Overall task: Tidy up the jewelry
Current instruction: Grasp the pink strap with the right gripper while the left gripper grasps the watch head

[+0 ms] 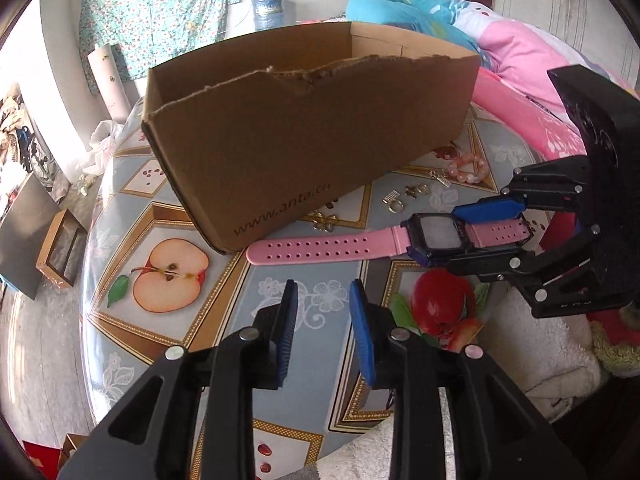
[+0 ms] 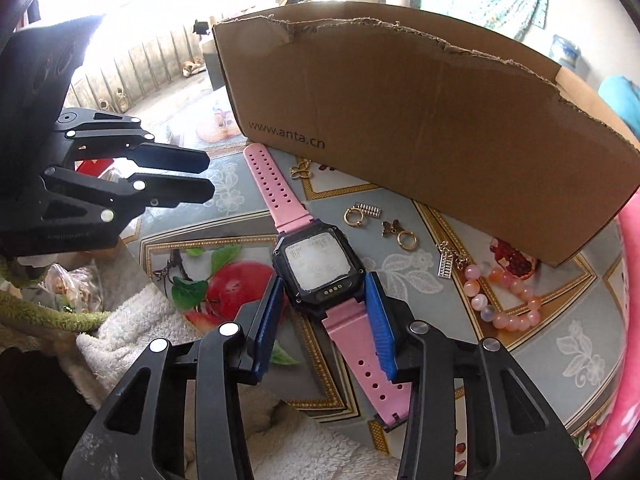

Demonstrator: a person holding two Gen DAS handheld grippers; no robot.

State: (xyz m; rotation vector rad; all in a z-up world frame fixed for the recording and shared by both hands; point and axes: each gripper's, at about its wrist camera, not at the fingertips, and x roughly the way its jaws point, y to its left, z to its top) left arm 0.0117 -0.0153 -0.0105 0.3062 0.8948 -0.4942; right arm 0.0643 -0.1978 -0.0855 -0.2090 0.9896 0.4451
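A pink-strapped watch with a dark square case (image 2: 318, 266) lies face up on the round patterned table (image 1: 280, 292); it also shows in the left wrist view (image 1: 434, 236). My right gripper (image 2: 326, 308) is open with its blue pads on either side of the case and near strap, apart from them. My left gripper (image 1: 324, 312) is open and empty, just in front of the far strap. Small gold charms and rings (image 2: 362, 212) and a pink bead bracelet (image 2: 504, 300) lie beside an open cardboard box (image 2: 420, 112).
A white towel (image 2: 132, 328) hangs over the table's near edge. Pink and blue bedding (image 1: 516, 52) lies behind the box. A small brown box (image 1: 60, 248) sits on the floor at left.
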